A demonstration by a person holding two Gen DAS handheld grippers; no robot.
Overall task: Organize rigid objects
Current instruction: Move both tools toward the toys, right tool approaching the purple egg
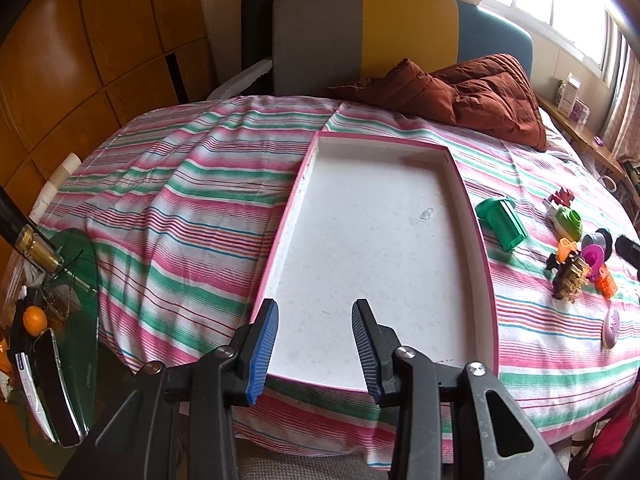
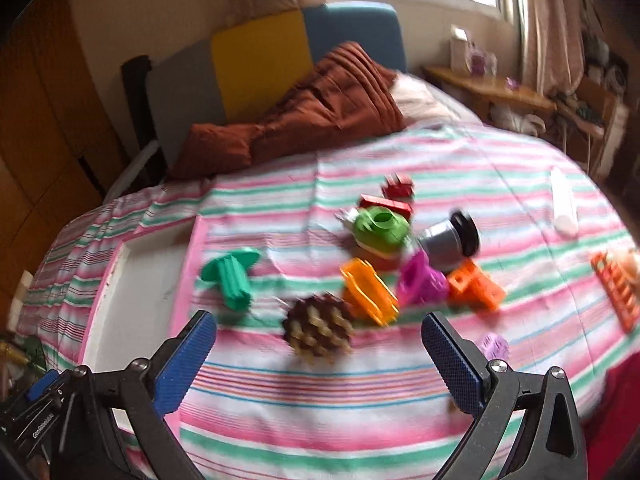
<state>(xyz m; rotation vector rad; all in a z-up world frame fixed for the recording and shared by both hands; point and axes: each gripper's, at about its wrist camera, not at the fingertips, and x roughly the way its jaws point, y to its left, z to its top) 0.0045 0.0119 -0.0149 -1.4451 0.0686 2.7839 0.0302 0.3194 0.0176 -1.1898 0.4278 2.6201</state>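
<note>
Several toys: lying in a loose cluster on the striped bedspread (image 2: 360,392), to the right of the white tray (image 1: 486,264), which is sitting empty; none is in it yet.
Right gripper (image 2: 320,344): fingers standing wide with nothing between them, hovering just short of the pine cone (image 2: 318,330).
Left gripper (image 1: 316,344): fingers standing partly apart over the tray's near end, holding nothing.
Crowding risk: the pine cone is lying right beside the orange comb-like piece (image 2: 370,294), which is crowding the magenta piece (image 2: 420,284); fingers closing this wide are likely catching or shoving a neighbour.
Grip risk: the cone's uneven scales are giving poor seating, so it is likely twisting out mid-carry.
Surface risk: the bed is soft and wrinkled, so pressing down is probably tipping the green mushroom-shaped toy (image 2: 234,280) or rolling the grey cylinder (image 2: 450,242).
View risk: the right wrist view is blurring, making aim uncertain.
Tray risk: its rim is low, so a high drop is likely bouncing pieces out.
</note>
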